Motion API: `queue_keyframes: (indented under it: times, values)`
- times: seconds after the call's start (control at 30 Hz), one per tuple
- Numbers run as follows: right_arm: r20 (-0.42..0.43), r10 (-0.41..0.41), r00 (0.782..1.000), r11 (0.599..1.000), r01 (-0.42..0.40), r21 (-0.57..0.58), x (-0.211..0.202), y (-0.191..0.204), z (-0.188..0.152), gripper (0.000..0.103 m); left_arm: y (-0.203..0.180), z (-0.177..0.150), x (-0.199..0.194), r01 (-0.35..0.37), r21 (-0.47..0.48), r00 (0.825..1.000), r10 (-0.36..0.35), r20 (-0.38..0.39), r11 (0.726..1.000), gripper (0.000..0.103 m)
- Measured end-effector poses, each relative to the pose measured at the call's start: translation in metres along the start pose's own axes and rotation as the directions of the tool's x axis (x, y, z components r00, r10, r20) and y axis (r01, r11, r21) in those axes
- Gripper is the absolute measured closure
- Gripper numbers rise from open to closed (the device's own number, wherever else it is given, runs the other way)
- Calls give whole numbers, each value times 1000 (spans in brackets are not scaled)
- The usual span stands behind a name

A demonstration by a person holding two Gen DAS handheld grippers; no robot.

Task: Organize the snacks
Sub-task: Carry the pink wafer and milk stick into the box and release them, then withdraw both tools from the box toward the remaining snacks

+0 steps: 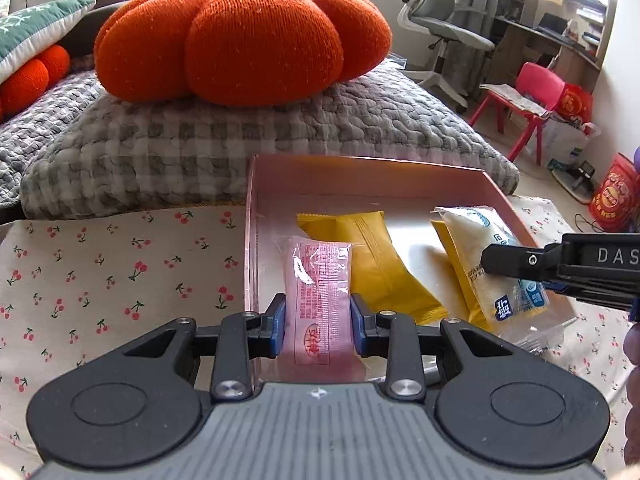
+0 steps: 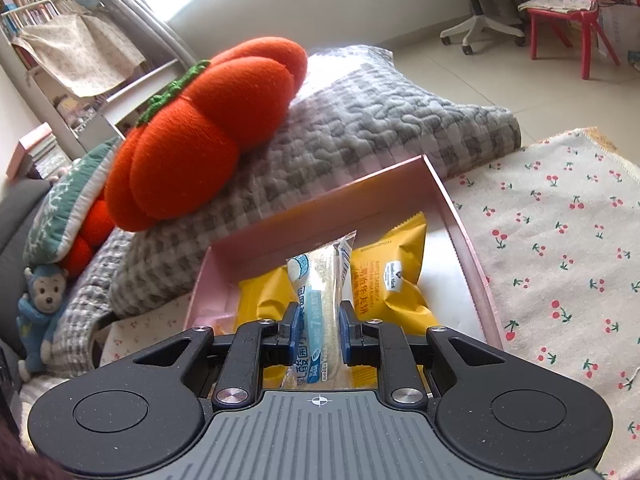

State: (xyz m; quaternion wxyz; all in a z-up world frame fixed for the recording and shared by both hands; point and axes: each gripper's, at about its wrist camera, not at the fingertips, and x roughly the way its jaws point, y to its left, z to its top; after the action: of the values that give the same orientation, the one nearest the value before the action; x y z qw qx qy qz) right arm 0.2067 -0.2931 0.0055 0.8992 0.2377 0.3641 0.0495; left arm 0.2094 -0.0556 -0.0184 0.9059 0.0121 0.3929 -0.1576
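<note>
A pink snack packet (image 1: 319, 300) with red print sits between the blue pads of my left gripper (image 1: 318, 312), which is shut on it over the near left corner of the pink box (image 1: 360, 168). My right gripper (image 2: 319, 322) is shut on a white and blue snack packet (image 2: 320, 296) (image 1: 492, 264), held over the same box (image 2: 460, 216). In the left wrist view the right gripper (image 1: 486, 260) reaches in from the right. Two yellow snack packets (image 1: 380, 264) (image 2: 400, 276) lie on the box floor below both held packets.
The box rests on a cherry-print cloth (image 1: 120, 272) (image 2: 560, 240). Behind it lies a grey checked quilt (image 1: 200, 148) with an orange pumpkin cushion (image 1: 244, 36) on top. A blue monkey toy (image 2: 40, 312) sits far left. A red chair (image 1: 532, 96) and office chair (image 1: 444, 20) stand beyond.
</note>
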Motion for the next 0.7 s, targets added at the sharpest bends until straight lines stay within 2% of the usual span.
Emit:
queue_keyframes:
  times: [0.3, 0.4, 0.5, 0.6, 0.67, 0.7]
  values:
    - [11, -1, 1000, 1000, 1, 7, 10, 4, -2, 84, 8, 0, 5, 45, -13, 998, -45, 41, 999, 73]
    - [17, -11, 1000, 1000, 11, -9, 10, 7, -3, 81, 7, -2, 2, 46, -8, 997, -45, 57, 999, 71]
    - [26, -23, 999, 1000, 23, -5, 6, 9, -1, 75, 7, 0, -2, 60, -1, 996, -60, 67, 998, 53]
    - [34, -11, 999, 1000, 11, -7, -3, 12, 2, 68, 4, 3, -6, 60, 6, 996, -60, 73, 998, 46]
    - [45, -15, 999, 1000, 16, -16, -9, 15, 2, 54, 3, 4, -9, 59, 9, 996, -60, 66, 998, 37]
    - [49, -17, 999, 1000, 18, -19, -13, 16, 2, 51, 2, 5, -10, 58, 11, 996, -59, 65, 998, 35]
